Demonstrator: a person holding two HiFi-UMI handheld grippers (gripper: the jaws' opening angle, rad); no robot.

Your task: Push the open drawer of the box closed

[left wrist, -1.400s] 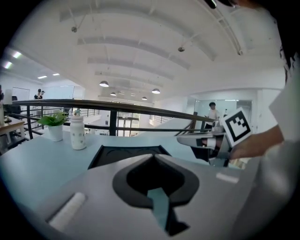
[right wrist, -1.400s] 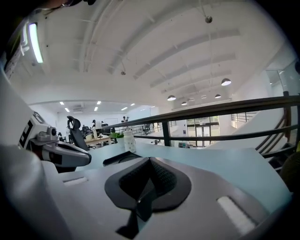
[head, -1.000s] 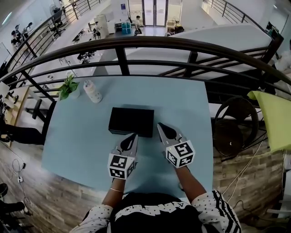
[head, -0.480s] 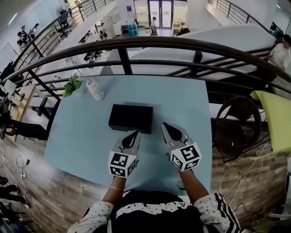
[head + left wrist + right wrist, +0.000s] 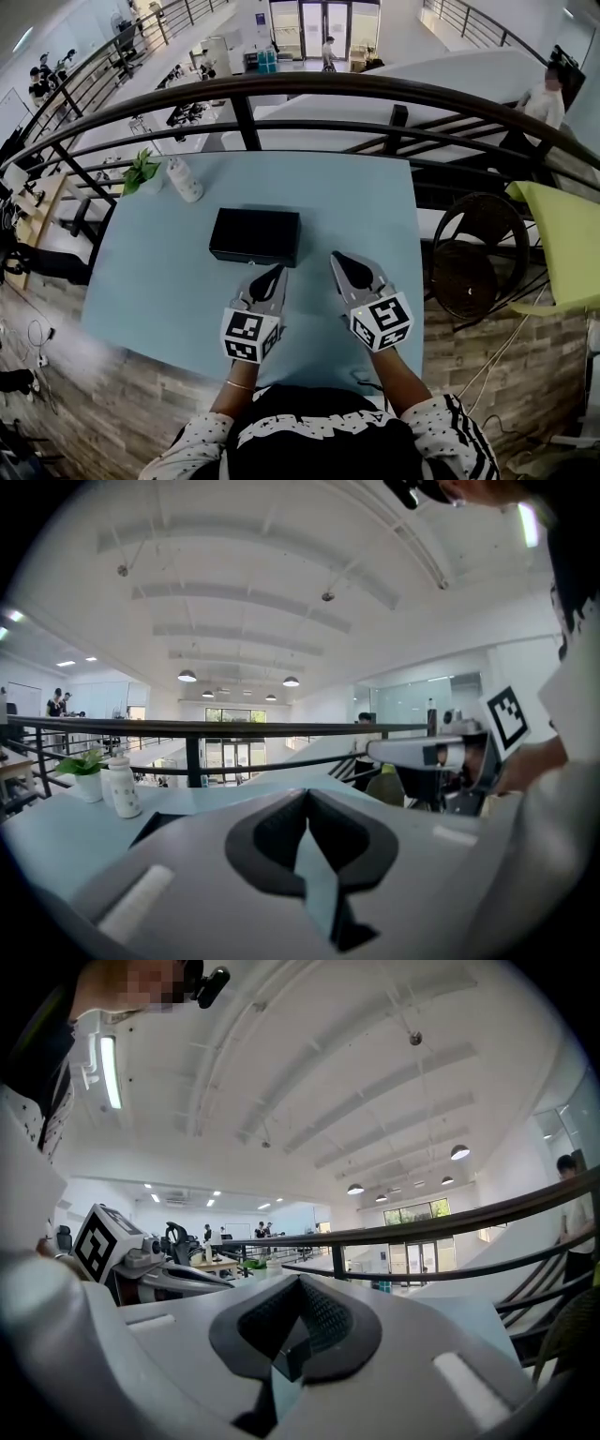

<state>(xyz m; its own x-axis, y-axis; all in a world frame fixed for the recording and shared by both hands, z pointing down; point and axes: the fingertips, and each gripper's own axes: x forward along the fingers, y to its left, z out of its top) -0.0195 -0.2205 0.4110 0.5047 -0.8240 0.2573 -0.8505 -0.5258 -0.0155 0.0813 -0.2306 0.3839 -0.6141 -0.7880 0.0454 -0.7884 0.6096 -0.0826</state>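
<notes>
Head view: black rectangular box (image 5: pixel 254 236) sits mid pale blue desk (image 5: pixel 159 281). No drawer protrudes, so likely closed. Left tongs (image 5: pixel 273 274) just near of box edge. Right tongs (image 5: pixel 339 260) now apart from right corner, closer second ago; push seems finished.
Left gripper view: tongs pressed together, empty.
Right gripper view: tongs together, empty. Dark metal railing (image 5: pixel 450 1222), open hall beyond.
</notes>
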